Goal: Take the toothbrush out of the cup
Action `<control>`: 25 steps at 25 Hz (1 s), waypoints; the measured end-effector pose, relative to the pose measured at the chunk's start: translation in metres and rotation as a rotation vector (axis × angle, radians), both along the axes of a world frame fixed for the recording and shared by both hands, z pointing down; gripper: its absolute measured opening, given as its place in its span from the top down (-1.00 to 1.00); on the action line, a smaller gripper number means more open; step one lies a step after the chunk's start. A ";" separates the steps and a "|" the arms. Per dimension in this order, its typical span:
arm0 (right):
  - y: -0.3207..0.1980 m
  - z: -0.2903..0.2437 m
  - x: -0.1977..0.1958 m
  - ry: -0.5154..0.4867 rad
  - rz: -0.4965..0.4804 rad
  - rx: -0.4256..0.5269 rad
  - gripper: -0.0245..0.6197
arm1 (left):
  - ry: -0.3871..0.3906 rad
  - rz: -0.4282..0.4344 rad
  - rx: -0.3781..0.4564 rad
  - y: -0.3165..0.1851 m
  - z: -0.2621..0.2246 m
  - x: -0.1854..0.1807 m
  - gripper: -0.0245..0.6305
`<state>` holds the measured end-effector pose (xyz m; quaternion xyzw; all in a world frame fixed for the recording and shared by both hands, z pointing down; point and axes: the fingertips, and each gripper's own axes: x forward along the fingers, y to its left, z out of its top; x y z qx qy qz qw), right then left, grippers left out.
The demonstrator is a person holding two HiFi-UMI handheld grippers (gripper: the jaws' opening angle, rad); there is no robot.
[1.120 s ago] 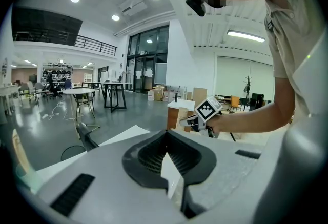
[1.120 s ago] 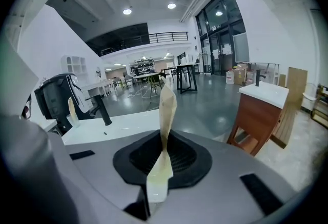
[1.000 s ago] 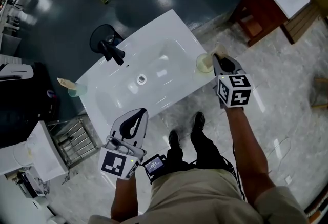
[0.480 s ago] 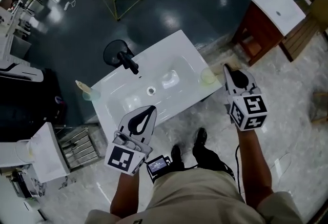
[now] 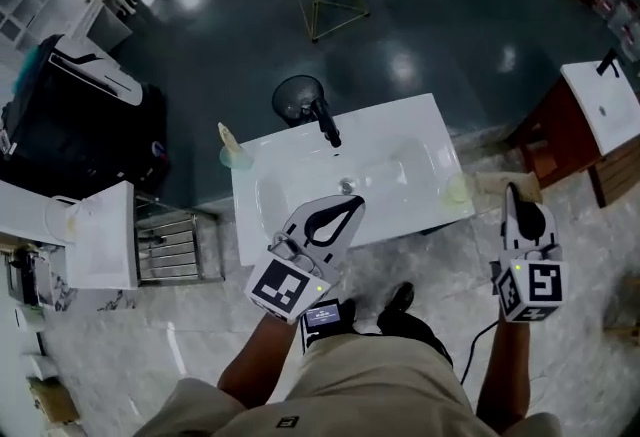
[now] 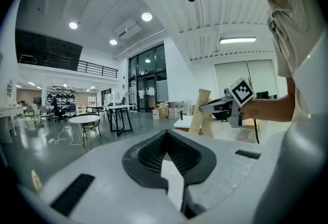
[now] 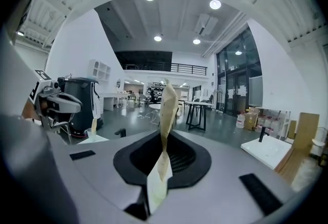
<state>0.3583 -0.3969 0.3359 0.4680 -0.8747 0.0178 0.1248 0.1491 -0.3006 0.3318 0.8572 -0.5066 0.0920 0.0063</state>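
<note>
My right gripper point(image 7: 162, 162) is shut on a cream toothbrush point(image 7: 167, 110), which stands up out of its jaws. In the head view the right gripper point(image 5: 514, 193) hangs off the white sink's point(image 5: 400, 140) right front corner, just right of a pale green cup point(image 5: 458, 188) on that corner. The left gripper view shows the toothbrush point(image 6: 201, 111) clear of any cup. My left gripper point(image 5: 343, 209) is shut and holds nothing, raised over the sink's front edge. A second cup point(image 5: 234, 155) with a toothbrush in it stands at the sink's back left corner.
A black faucet point(image 5: 322, 117) stands at the sink's back. A wire rack point(image 5: 168, 241) and a white basin point(image 5: 100, 237) are to the left, with a dark bin point(image 5: 90, 120) behind them. A second washbasin on a wooden cabinet point(image 5: 600, 105) is at the right.
Both grippers have risen. The right one has come up and away from the green cup toward the right with the toothbrush in it. The head view has lifted and shifted.
</note>
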 end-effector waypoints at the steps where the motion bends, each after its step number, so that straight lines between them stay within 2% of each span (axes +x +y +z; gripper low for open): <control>1: -0.001 -0.002 -0.002 -0.006 -0.013 0.001 0.84 | -0.002 -0.014 -0.001 0.000 -0.001 -0.001 0.91; 8: -0.003 0.002 -0.036 -0.051 -0.133 -0.006 0.84 | -0.024 -0.132 -0.026 0.022 -0.001 -0.024 0.90; 11: 0.005 0.006 -0.057 -0.060 -0.162 -0.020 0.84 | -0.038 -0.175 -0.053 0.040 0.003 -0.048 0.90; 17: 0.038 0.006 -0.115 -0.035 -0.171 -0.008 0.84 | -0.028 -0.225 -0.037 0.075 0.004 -0.124 0.91; 21: 0.074 0.005 -0.166 -0.022 -0.110 0.010 0.84 | -0.002 -0.197 -0.002 0.107 0.008 -0.194 0.90; 25: 0.131 -0.006 -0.228 -0.039 -0.014 0.028 0.84 | 0.021 -0.146 0.024 0.159 0.017 -0.284 0.91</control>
